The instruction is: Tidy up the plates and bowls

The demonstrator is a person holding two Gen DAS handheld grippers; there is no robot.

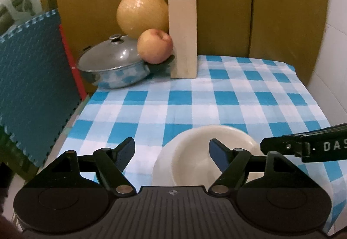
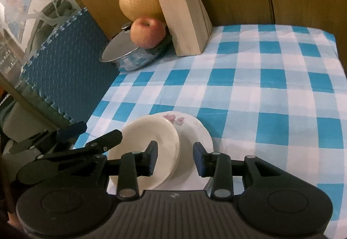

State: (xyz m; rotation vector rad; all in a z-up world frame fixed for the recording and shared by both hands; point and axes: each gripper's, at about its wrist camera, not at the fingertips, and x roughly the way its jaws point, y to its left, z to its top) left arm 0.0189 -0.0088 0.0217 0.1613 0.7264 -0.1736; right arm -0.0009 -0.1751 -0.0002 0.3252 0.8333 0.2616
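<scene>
Both pairs of jaws stand apart with nothing gripped: the left gripper (image 1: 172, 150) is spread wide above the near edge of the desk, and the right gripper (image 2: 175, 156) is parted more narrowly, its blue pads on either side of the dishes' overlapping edges without pressing on them. Beneath them, a desk covered in a blue-and-white checked cloth (image 2: 260, 78) fills most of both views, backed by brown cardboard panels (image 1: 227, 0). A dark blue foam mat (image 1: 32, 76) stands upright along the left edge. At the far left corner sits a lidded steel pot (image 1: 112, 65), with a large yellow pomelo in netting (image 1: 142, 13) behind it and a pale wooden knife block (image 1: 183, 39) holding several handles just to the right. An apple (image 1: 154, 46) rests on the pot's handle against the block. Close to the near edge lie the dishes: a plain cream plate (image 2: 149, 141) sits tilted on top of a white plate with a pink flower print (image 2: 190, 128), overlapping its left part.
</scene>
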